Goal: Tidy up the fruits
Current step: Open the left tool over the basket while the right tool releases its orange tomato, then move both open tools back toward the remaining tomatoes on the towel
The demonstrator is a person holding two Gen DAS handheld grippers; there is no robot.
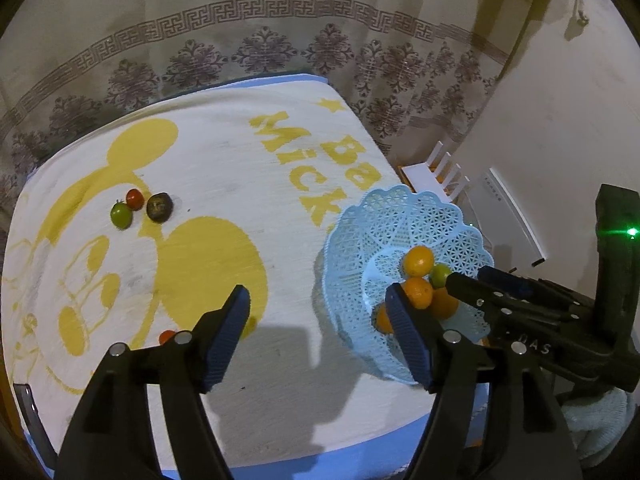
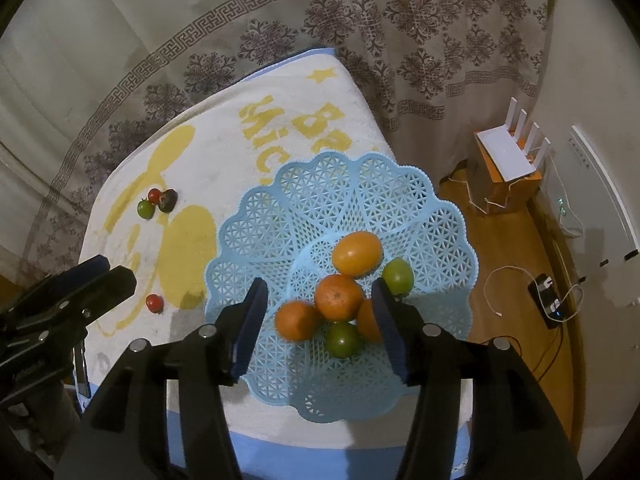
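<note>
A light blue lattice basket (image 2: 280, 200) (image 1: 384, 216) sits at the table's right edge and holds several oranges (image 2: 338, 297) (image 1: 418, 261) and green fruits (image 2: 342, 339). My right gripper (image 2: 320, 300) is open and empty just above the fruit pile. My left gripper (image 1: 318, 304) is open and empty above the towel, left of the basket. On the towel lie a red tomato (image 1: 135, 199), a green tomato (image 1: 121, 215) and a dark fruit (image 1: 159, 207) together, and one small red tomato (image 2: 154, 303) (image 1: 166, 336) near my left finger.
A white towel with a yellow cartoon print (image 1: 224, 184) covers the table. A patterned curtain (image 2: 400, 40) hangs behind. On the wooden floor at the right stand a white router on an orange box (image 2: 508, 160) and cables with a power strip (image 2: 548, 304).
</note>
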